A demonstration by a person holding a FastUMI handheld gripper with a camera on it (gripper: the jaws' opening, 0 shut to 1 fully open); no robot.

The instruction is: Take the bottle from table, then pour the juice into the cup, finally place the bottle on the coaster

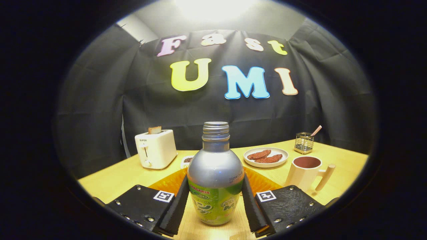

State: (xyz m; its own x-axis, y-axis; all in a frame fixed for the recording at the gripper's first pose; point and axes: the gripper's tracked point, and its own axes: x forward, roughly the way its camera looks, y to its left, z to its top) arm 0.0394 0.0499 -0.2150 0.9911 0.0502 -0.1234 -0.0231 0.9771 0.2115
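The fingers [215,203] flank the bottle [215,180], one pad against each side of its lower body; the grip appears closed on it. The bottle stands upright on the bench [123,173], long axis vertical, cap off. The orange coaster [263,183] lies just behind it. The cup [305,171], handle outward, stands ahead and right of the fingers, so the pour must travel rightward.
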